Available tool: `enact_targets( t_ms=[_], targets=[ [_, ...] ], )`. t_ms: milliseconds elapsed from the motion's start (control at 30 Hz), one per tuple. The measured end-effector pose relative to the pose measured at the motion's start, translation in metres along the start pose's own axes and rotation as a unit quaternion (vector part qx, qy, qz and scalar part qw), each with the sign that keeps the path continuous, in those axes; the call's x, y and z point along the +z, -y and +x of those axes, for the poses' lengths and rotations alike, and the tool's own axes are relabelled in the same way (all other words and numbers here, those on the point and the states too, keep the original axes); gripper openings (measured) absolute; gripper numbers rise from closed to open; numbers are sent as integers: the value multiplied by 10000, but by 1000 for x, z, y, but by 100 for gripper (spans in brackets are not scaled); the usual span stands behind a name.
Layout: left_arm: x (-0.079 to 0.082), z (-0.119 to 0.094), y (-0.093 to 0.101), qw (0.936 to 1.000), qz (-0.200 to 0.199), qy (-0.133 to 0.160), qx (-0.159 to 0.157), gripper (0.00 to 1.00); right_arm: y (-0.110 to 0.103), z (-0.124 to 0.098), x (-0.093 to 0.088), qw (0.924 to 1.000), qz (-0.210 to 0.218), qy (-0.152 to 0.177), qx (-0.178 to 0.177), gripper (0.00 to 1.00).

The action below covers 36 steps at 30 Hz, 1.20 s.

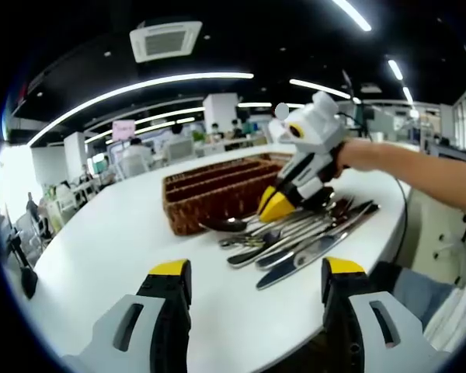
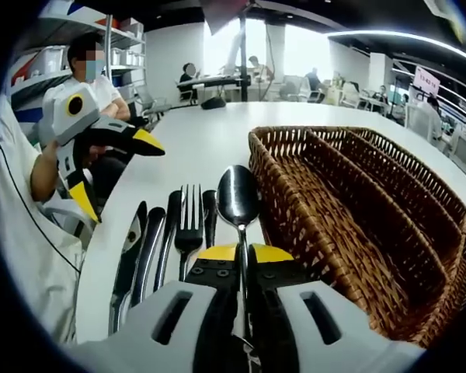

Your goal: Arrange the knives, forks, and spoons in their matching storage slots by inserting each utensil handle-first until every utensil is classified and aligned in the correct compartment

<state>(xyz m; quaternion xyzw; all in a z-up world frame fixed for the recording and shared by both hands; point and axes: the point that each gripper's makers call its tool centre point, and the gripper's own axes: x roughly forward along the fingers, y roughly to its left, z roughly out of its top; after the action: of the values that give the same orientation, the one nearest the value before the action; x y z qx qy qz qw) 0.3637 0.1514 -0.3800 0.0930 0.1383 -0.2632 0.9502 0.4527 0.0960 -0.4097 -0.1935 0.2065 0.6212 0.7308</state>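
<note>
White round table (image 1: 124, 233) in an open-plan office with strip ceiling lights (image 1: 140, 85); no legible writing. Right gripper (image 2: 245, 252) pinching a spoon (image 2: 238, 198) beside the wicker tray (image 2: 357, 210), other cutlery (image 1: 311, 237) alongside. Left gripper (image 1: 256, 272) spread wide above the table.

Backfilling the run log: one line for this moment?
right claw: shut on spoon, at cutlery pile | left claw: open, off the table | wicker tray: no utensils seen inside

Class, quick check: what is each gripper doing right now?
Left gripper: open, holding nothing.
Right gripper: shut on the spoon, beside the wicker tray.
</note>
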Motion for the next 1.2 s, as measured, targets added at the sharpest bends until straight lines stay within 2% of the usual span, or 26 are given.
enact_targets(
  t_ms=[167,267,467,900,1200],
  targets=[
    [1,0,0,10000,1,9,-8,67,-2,0,1,9999,-87,108,43,3],
    [1,0,-1,10000,-1,13,7,66,3,0,3,9994,-326,41,-54,3],
    [2,-1,-4,10000,-17,28,43,67,7,2,4,9989,-452,18,-112,3],
    [2,-2,-5,10000,-38,53,41,67,9,-5,21,9970,-724,112,-255,3],
    [1,-4,-6,10000,-46,45,57,66,3,-8,30,9966,-805,136,-139,3]
  ],
)
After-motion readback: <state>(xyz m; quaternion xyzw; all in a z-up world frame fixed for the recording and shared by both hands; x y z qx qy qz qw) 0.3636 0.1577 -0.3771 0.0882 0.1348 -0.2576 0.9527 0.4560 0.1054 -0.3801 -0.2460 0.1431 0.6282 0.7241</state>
